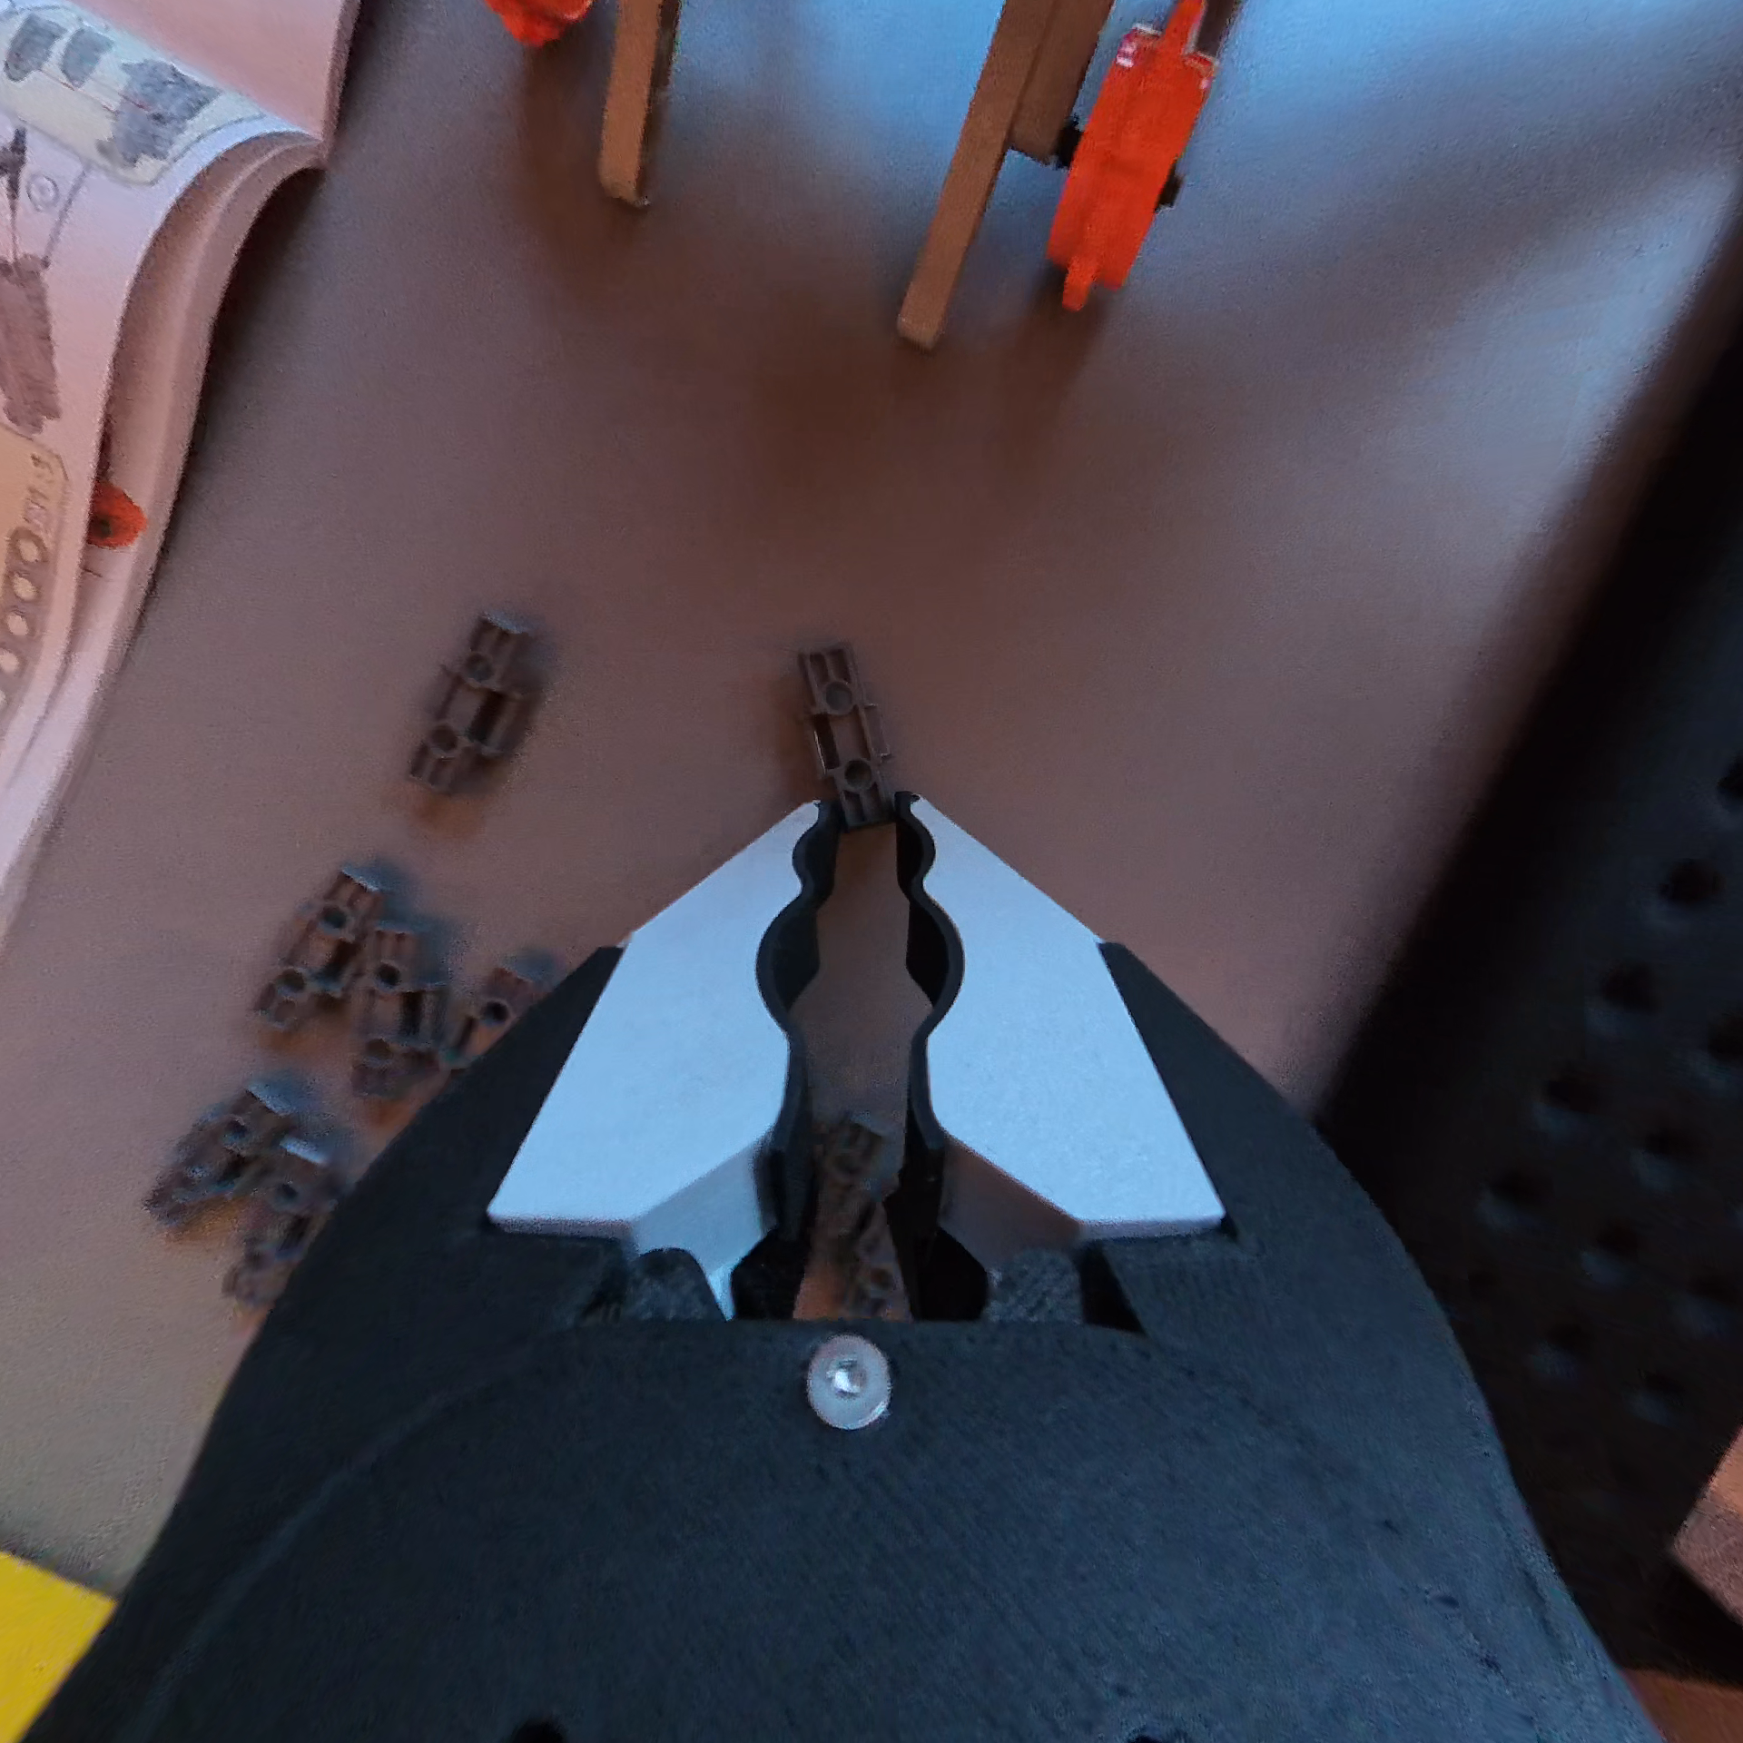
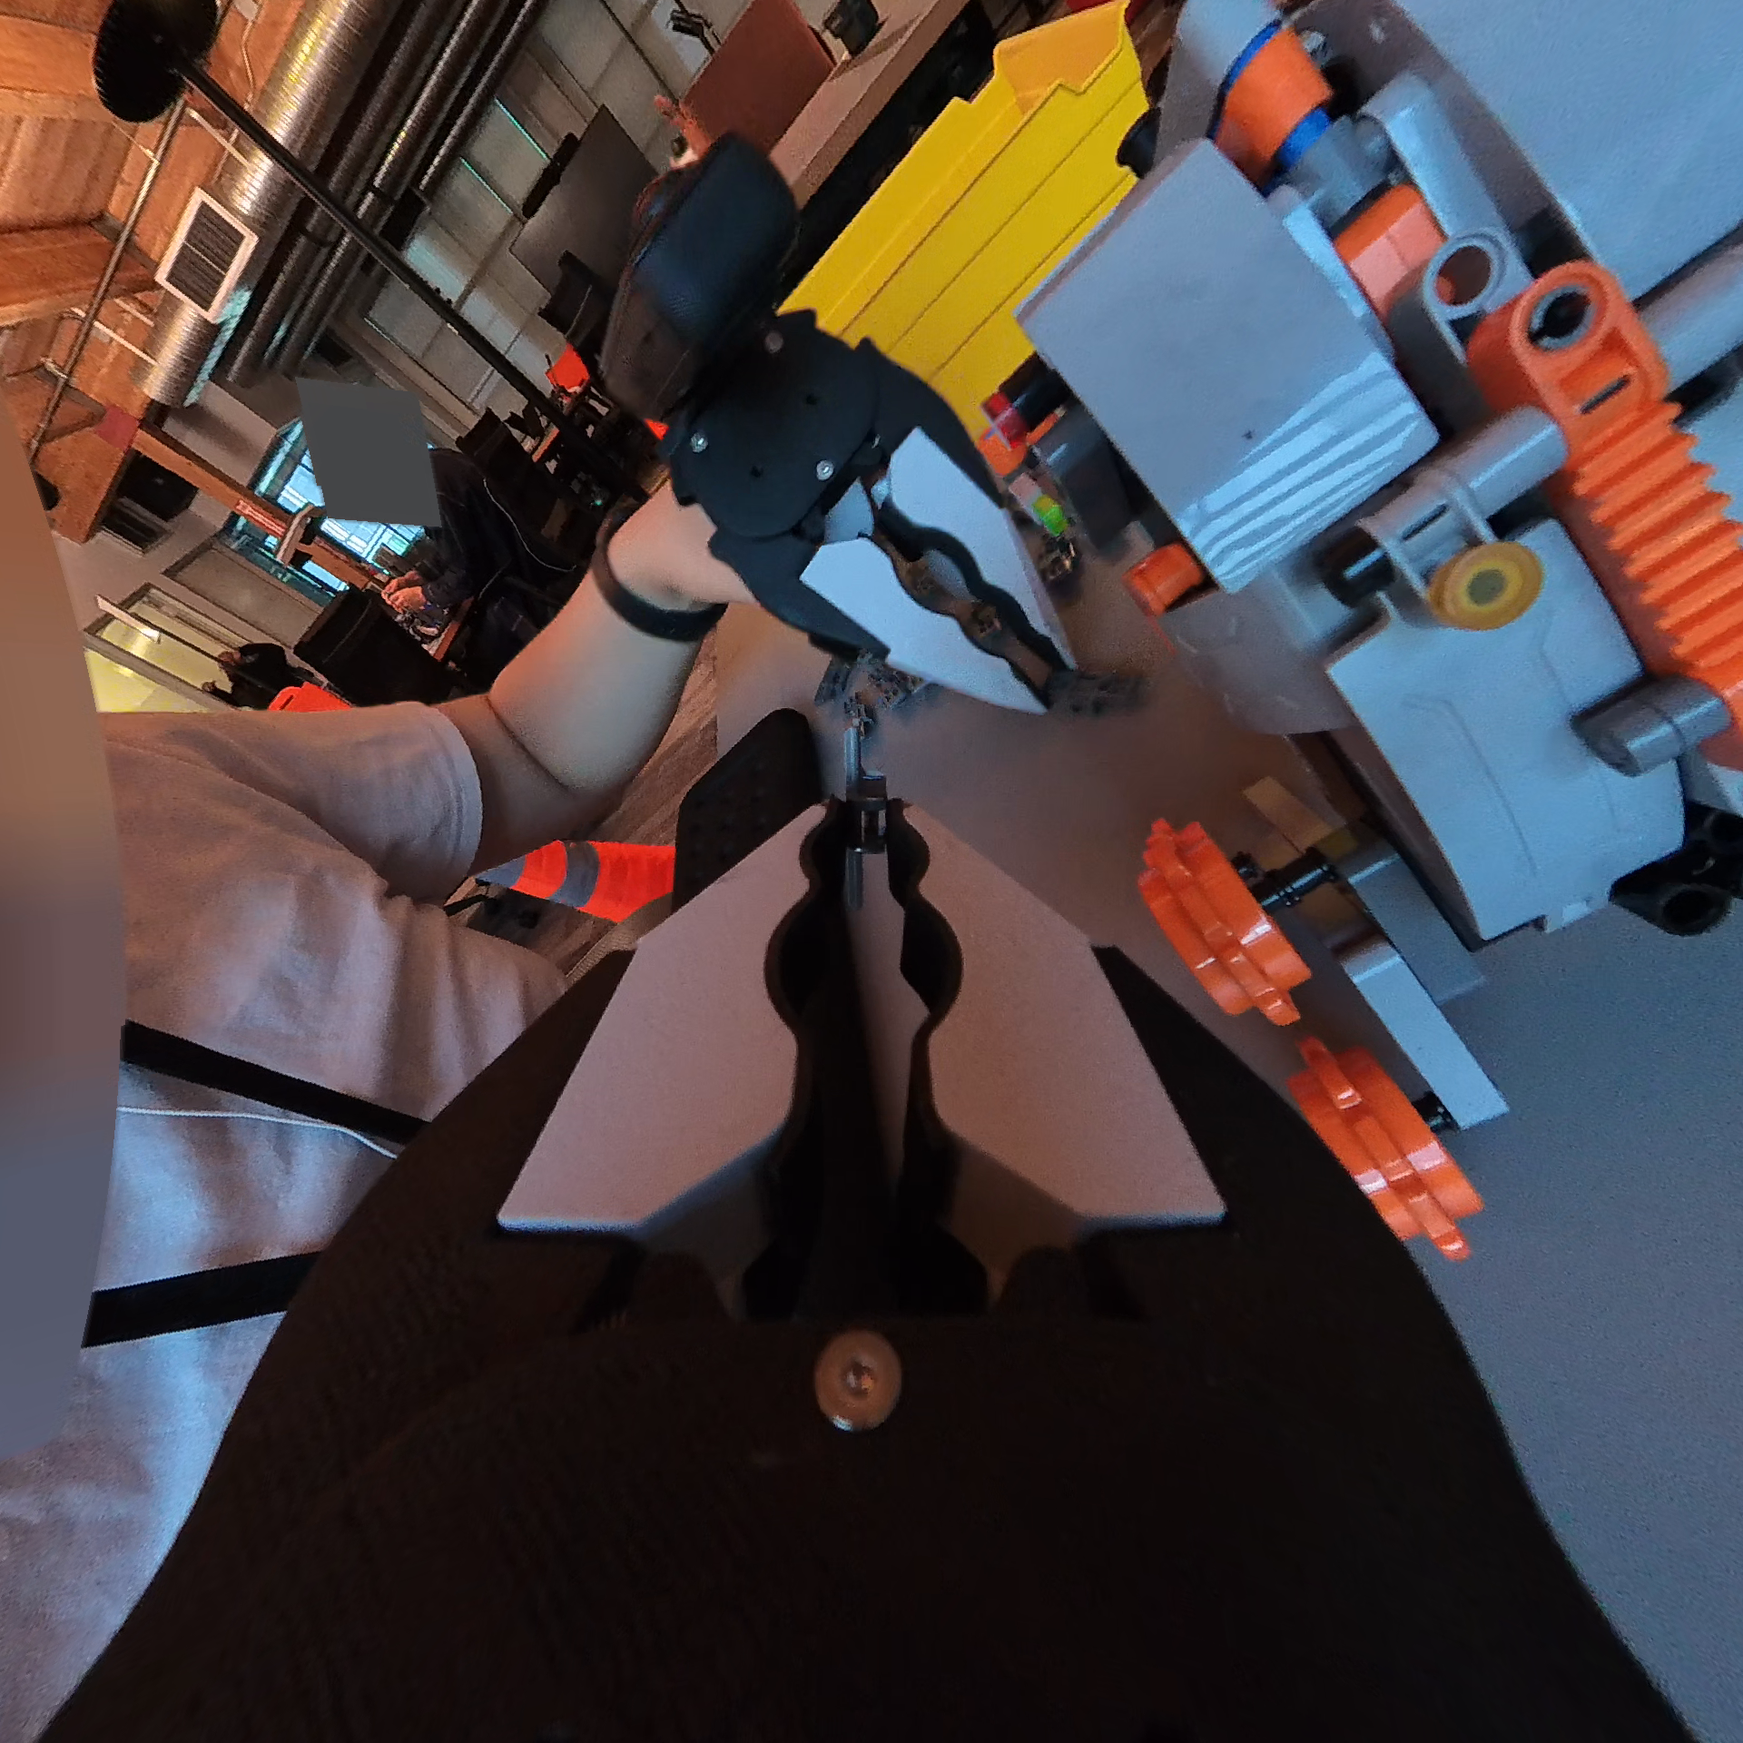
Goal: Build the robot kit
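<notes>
The left tongs [image 1: 866, 813] point down toward the table, jaws nearly closed, their tips pinching a small dark grey piece [image 1: 846, 731]. A bare forearm [image 2: 566, 679] with a dark wristband [image 2: 651, 613] carries them. The right tongs [image 2: 866, 821] lie level, jaws drawn close, nipping a thin dark pin [image 2: 856, 830] at the tips

The setting is a shared workshop or maker space. Indicators: exposed brick wall [image 2: 66, 94], bare metal ventilation ducts [image 2: 311, 104], rows of work tables with seated people [image 2: 415, 594] in the background, stacked yellow storage bins [image 2: 1000, 217], and a grey bench [image 1: 943, 528] carrying toy construction parts [image 1: 472, 703].
</notes>
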Demonstrator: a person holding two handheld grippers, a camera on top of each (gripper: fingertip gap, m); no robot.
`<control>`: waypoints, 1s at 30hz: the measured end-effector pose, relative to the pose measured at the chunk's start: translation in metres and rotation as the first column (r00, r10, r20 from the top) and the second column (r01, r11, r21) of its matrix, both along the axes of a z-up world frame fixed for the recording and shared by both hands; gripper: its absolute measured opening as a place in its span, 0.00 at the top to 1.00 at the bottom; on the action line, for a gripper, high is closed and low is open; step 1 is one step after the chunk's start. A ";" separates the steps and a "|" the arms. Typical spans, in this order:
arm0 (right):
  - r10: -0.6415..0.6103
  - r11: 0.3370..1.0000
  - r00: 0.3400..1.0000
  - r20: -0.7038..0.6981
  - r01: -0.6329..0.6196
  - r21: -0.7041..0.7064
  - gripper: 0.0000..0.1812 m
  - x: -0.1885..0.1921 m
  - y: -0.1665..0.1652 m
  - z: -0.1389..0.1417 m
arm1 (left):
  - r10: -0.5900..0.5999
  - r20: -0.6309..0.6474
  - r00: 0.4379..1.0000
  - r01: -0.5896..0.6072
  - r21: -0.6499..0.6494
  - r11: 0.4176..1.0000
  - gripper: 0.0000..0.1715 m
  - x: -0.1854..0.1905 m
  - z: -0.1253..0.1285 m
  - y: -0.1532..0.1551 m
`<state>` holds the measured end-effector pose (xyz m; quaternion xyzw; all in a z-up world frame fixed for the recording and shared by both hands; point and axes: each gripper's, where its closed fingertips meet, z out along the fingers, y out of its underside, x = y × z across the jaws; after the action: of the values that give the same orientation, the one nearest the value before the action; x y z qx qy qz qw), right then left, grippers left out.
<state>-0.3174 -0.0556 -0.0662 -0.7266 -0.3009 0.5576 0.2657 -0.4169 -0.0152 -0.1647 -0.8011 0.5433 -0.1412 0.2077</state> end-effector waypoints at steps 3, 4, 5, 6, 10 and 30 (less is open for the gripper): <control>0.003 1.000 1.000 0.010 -0.003 -0.007 0.96 -0.001 0.000 -0.003 | 0.154 0.000 0.988 -0.154 -0.028 0.988 0.92 0.003 -0.001 -0.007; 0.005 1.000 1.000 0.013 -0.004 -0.010 0.96 -0.002 0.000 -0.004 | 0.169 0.018 0.985 -0.167 -0.075 0.983 0.89 0.007 0.001 -0.014; 0.005 1.000 1.000 0.016 -0.005 -0.012 0.96 -0.002 -0.001 -0.005 | 0.177 0.051 0.983 -0.169 -0.129 0.977 0.87 0.013 0.003 -0.022; 0.006 1.000 1.000 0.019 -0.006 -0.014 0.96 -0.002 -0.001 -0.006 | 0.179 0.081 0.980 -0.163 -0.177 0.971 0.86 0.017 0.006 -0.028; 0.003 1.000 1.000 0.026 -0.003 -0.008 0.96 -0.002 0.000 -0.007 | 0.193 0.023 0.981 -0.187 -0.154 0.970 0.85 -0.003 0.005 -0.019; 0.005 1.000 1.000 0.023 -0.005 -0.010 0.96 0.000 -0.001 -0.007 | -0.107 -0.075 0.991 0.107 -0.010 0.994 0.75 0.016 -0.002 0.005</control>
<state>-0.3173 -0.0569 -0.0730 -0.7334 -0.3031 0.5515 0.2571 -0.4011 -0.0098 -0.1672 -0.7762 0.5925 -0.1235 0.1766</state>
